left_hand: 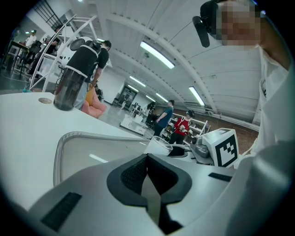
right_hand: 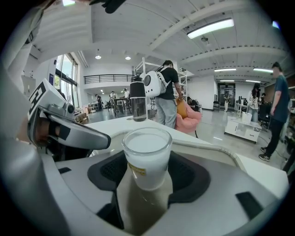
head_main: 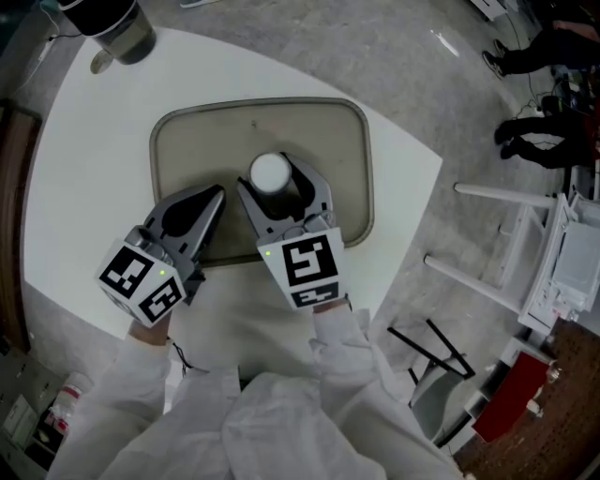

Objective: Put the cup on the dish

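Note:
A clear cup (head_main: pixel 270 172) with a white filling stands upright over the beige tray-like dish (head_main: pixel 187 141) on the white table. My right gripper (head_main: pixel 279 180) is shut on the cup. In the right gripper view the cup (right_hand: pixel 146 156) sits between the dark pads (right_hand: pixel 108 170), with the dish (right_hand: pixel 239 162) under and beyond it. My left gripper (head_main: pixel 216 197) rests at the dish's near left edge, jaws pressed together and holding nothing. The left gripper view shows its shut tips (left_hand: pixel 148 159), the dish (left_hand: pixel 78 152) and the cup's rim (left_hand: pixel 160 144) to the right.
A dark tumbler (head_main: pixel 117 28) stands at the table's far left corner, with a small round disc (head_main: pixel 98 64) beside it. The table's curved edge (head_main: pixel 412 141) runs close to the dish on the right. White racks (head_main: pixel 525 234) and people's feet are on the floor beyond.

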`<state>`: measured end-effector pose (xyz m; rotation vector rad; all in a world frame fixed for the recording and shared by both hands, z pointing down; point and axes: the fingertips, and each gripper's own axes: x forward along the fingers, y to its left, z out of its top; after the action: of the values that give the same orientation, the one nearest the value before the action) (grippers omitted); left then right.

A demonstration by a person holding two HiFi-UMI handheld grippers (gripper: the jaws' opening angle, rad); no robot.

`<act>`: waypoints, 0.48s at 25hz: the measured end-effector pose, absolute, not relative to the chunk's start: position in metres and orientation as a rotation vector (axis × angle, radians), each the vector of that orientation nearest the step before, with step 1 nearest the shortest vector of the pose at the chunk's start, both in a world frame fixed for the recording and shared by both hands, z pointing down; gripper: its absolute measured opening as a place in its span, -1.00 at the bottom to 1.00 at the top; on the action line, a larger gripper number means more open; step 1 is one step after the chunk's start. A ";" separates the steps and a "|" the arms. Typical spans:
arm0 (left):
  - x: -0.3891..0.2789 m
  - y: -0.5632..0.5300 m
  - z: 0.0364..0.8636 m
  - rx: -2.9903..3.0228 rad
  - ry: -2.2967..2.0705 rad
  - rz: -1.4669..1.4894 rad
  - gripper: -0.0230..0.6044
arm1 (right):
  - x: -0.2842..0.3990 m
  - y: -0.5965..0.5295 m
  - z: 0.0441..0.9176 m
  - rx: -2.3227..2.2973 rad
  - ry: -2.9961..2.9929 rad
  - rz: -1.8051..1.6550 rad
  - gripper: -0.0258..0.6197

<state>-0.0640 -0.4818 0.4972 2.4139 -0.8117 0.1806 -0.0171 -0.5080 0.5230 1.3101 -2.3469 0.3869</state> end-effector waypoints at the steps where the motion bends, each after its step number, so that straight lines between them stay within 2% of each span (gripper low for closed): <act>1: -0.064 -0.481 0.496 2.413 -0.811 0.178 -0.90 | -0.017 -0.507 0.522 1.312 -2.346 0.383 -0.10; 12: -0.064 -0.473 0.497 2.401 -0.807 0.221 -0.90 | -0.013 -0.497 0.524 1.306 -2.335 0.512 -0.05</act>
<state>-0.0636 -0.4734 0.4965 2.4015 -0.8065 0.2208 -0.0126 -0.4974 0.5235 1.3059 -2.3346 0.5124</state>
